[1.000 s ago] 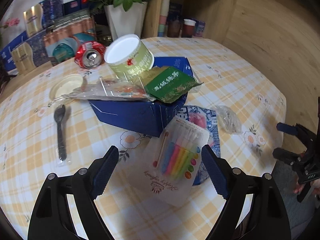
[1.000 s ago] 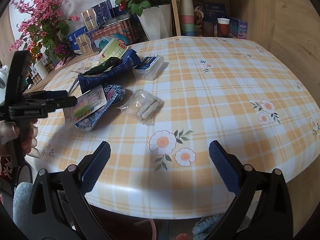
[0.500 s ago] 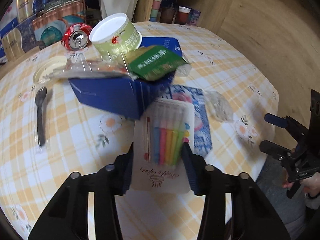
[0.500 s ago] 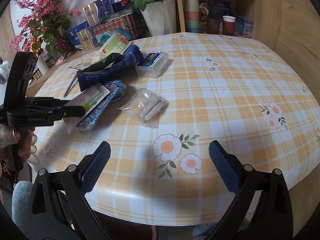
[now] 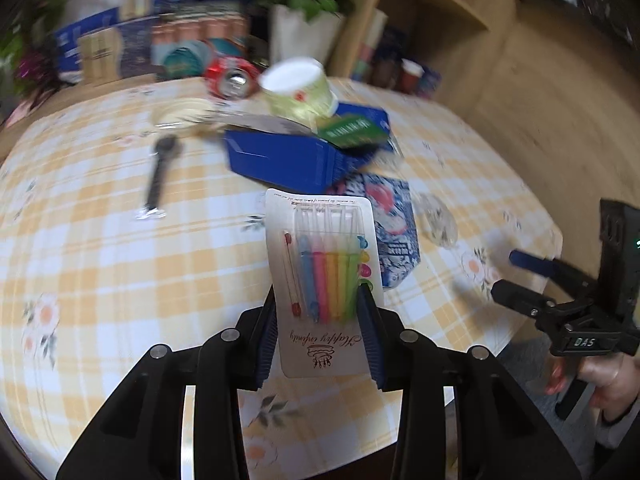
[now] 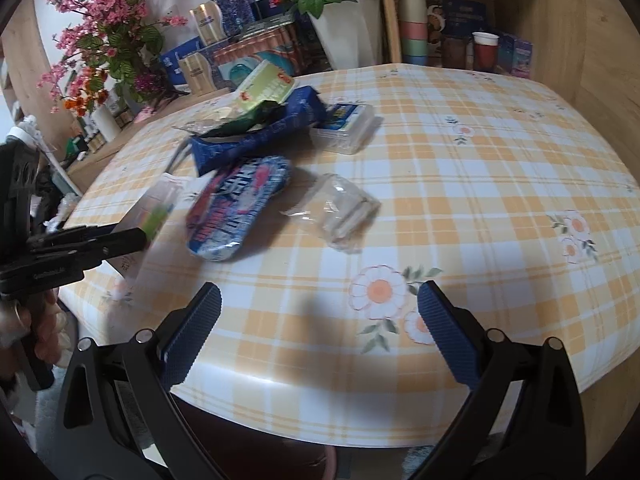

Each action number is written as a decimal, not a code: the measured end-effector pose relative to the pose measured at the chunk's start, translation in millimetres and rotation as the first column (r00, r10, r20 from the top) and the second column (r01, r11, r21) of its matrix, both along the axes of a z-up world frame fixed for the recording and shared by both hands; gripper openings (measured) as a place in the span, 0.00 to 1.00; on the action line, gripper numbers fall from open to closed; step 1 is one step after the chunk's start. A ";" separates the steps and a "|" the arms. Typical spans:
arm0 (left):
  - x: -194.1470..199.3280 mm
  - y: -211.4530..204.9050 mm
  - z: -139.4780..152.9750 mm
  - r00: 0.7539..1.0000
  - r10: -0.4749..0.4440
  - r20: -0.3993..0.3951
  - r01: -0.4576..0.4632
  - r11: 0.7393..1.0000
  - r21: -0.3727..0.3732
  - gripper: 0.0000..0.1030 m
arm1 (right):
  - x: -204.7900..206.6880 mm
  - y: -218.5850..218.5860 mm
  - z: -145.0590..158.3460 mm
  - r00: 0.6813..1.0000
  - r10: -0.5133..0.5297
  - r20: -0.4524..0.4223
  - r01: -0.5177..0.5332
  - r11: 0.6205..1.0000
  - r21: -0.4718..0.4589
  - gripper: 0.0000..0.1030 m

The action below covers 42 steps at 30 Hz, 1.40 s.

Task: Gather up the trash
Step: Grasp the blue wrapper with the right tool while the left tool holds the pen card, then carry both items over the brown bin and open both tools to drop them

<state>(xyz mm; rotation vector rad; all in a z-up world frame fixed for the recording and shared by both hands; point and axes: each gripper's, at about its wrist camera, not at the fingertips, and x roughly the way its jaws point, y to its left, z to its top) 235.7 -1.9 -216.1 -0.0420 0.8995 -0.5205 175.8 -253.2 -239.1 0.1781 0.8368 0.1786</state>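
Note:
My left gripper [image 5: 320, 320] is shut on a white candle pack [image 5: 322, 272] with coloured candles and holds it lifted above the checked table [image 5: 100, 248]; both also show at the left of the right wrist view [image 6: 154, 208]. A blue box [image 5: 288, 160] holds a green packet [image 5: 352, 132] and a paper cup [image 5: 298, 90]. A blue wrapper [image 6: 240, 208] and a clear bag [image 6: 344, 212] lie on the table. My right gripper [image 6: 318, 336] is open and empty over the table's near edge.
A black spoon [image 5: 160, 176] in plastic and a red can [image 5: 230, 78] lie left of the box. A clear plastic box [image 6: 344, 130] sits behind the blue one. Flower pots and boxes stand at the back, with wooden shelves [image 6: 460, 12] at the right.
My left gripper closed on the candle pack and lifted it off the table toward me. My right gripper moved slightly forward and stayed open.

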 end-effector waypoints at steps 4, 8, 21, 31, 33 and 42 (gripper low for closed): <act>-8.1 22.6 0.3 0.997 0.073 -0.006 -0.073 0.996 -0.051 0.35 | 14.0 17.9 2.7 0.999 0.052 -0.004 -0.052 0.998 0.019 0.83; -11.0 39.0 2.3 0.993 0.117 0.004 -0.116 0.990 -0.076 0.35 | 31.7 42.7 -1.0 0.994 0.102 -0.023 -0.100 0.990 0.103 0.82; -20.0 52.7 2.7 0.986 0.161 0.034 -0.156 0.979 -0.129 0.35 | 100.5 56.9 -27.8 0.993 -0.007 -0.118 0.031 0.980 0.198 0.62; -29.7 53.1 4.3 0.985 0.172 0.030 -0.166 0.975 -0.147 0.36 | 114.0 56.6 -28.0 0.993 -0.029 -0.113 0.050 0.982 0.183 0.48; -32.2 53.3 5.3 0.984 0.174 0.033 -0.167 0.975 -0.145 0.36 | 108.1 55.1 -23.4 0.994 -0.038 -0.101 0.056 0.982 0.179 0.29; -48.2 52.8 17.9 0.982 0.180 0.057 -0.170 0.974 -0.146 0.36 | 66.4 45.1 0.1 0.997 -0.038 -0.070 0.055 0.963 0.265 0.08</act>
